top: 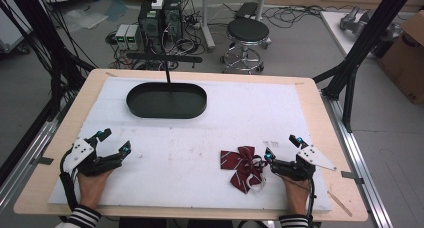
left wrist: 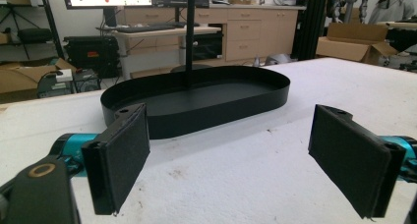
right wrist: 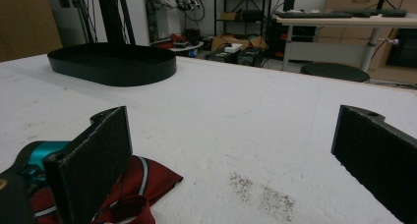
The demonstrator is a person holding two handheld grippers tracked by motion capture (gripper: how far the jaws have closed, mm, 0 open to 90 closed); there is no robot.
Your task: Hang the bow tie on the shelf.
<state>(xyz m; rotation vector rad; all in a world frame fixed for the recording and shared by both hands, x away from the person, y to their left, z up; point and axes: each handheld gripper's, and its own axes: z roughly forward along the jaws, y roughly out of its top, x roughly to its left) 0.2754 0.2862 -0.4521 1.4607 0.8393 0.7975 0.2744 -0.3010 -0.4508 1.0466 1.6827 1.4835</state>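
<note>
White padding (top: 200, 138) covers the wooden table (top: 312, 95), and behind the table stand a round black stool (top: 248, 32) and some computer boxes (top: 161, 18) on the grey floor.

From the high view, the left gripper (top: 114, 143) rests near the front left corner of the surface, held by a hand (top: 92, 180) with a striped sleeve. Its two jaws stand wide apart and nothing is between them. In the left gripper view the same gripper (left wrist: 228, 157) shows two black pads (left wrist: 120, 155) far from each other, with only bare white surface between, and it looks straight toward the tray.

The right gripper (top: 282, 147) lies near the front right corner of the surface, held by the other hand (top: 295, 190). Its jaws are also open and hold nothing. In the right gripper view the gripper (right wrist: 231, 150) has one jaw just beside the bow tie, at its edge; I cannot tell if they touch.

A dark red bow tie (top: 242, 165) with pale stripes lies flat on the surface, just left of the right gripper, near the front edge. In the right gripper view its red cloth (right wrist: 142, 182) shows behind the left jaw.

A black oval tray (top: 166, 100) stands near the far edge of the surface, left of the middle, well apart from both grippers. A thin black pole (top: 168, 73) rises at its far side.
</note>
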